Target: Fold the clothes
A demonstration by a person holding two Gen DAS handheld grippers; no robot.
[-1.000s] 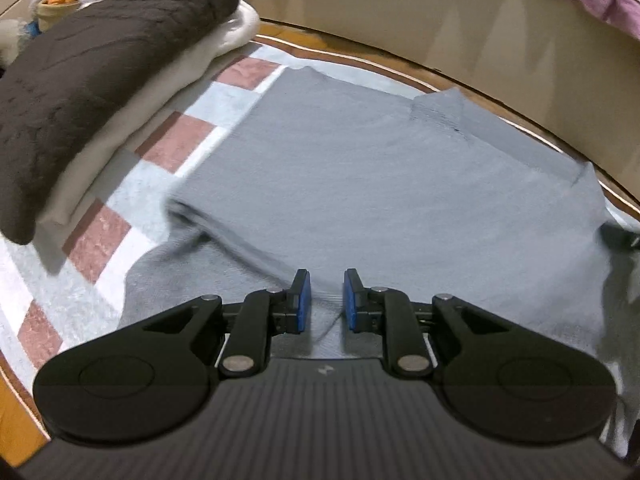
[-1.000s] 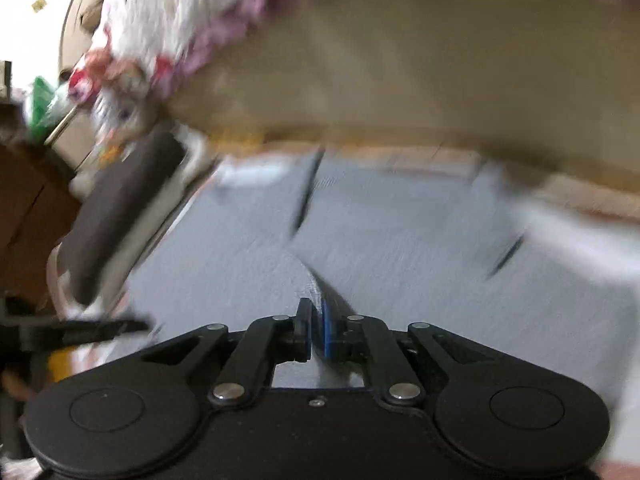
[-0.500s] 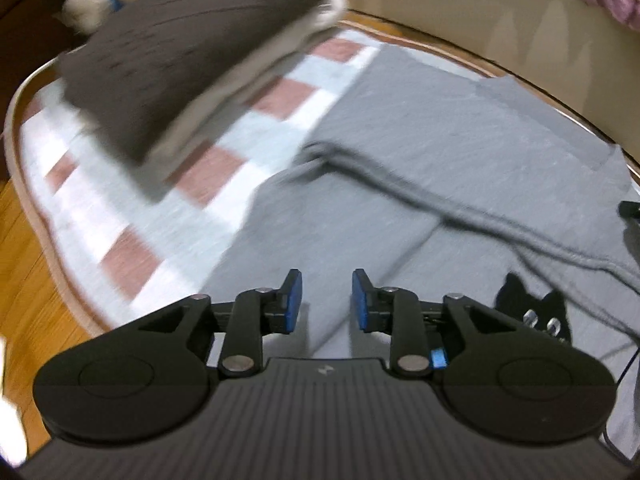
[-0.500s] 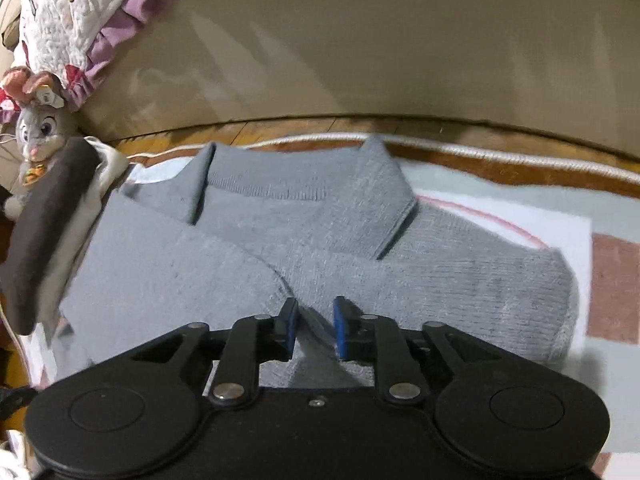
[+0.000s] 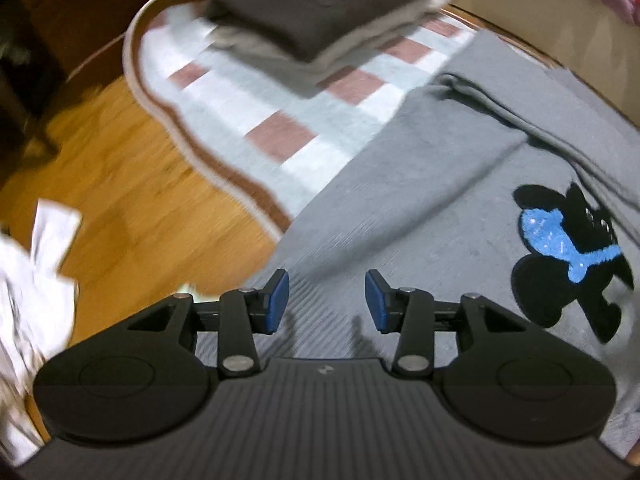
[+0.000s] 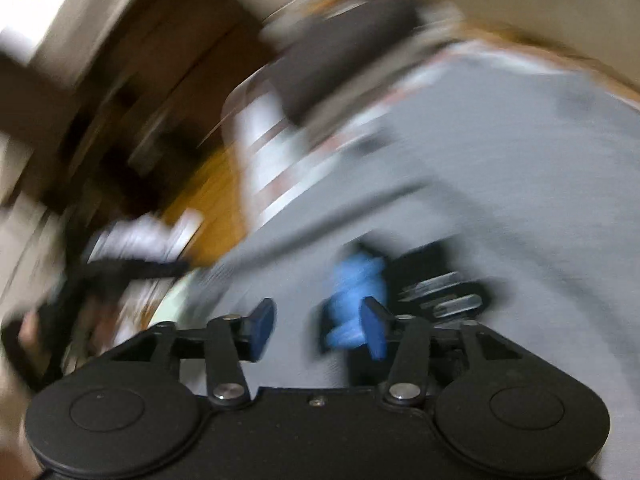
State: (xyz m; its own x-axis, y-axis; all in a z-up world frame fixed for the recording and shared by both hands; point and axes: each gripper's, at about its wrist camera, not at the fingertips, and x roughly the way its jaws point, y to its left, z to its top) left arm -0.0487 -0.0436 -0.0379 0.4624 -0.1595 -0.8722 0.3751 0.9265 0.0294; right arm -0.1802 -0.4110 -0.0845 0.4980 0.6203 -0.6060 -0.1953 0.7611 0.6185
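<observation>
A grey knit sweater [image 5: 432, 184] lies spread on a checked blanket [image 5: 248, 92], with one side folded over along a ridge at the right. A black and blue cartoon patch [image 5: 568, 248] shows on it. My left gripper [image 5: 327, 300] hovers open above the sweater's near edge, nothing between its blue pads. The right wrist view is heavily blurred by motion. In it my right gripper [image 6: 316, 320] is open over the same grey sweater [image 6: 500, 168], just short of the blue patch [image 6: 352, 300].
A stack of folded clothes [image 5: 320, 8], dark grey on top of pale ones, sits at the blanket's far end. Wooden floor [image 5: 120, 184] lies left of the blanket, with crumpled white cloth [image 5: 32, 280] at the near left. A beige wall [image 5: 520, 8] rises behind.
Both grippers opened and let go of the sweater, whose side is now folded over. Both swung left and back toward its near edge, bringing the patch and floor into view.
</observation>
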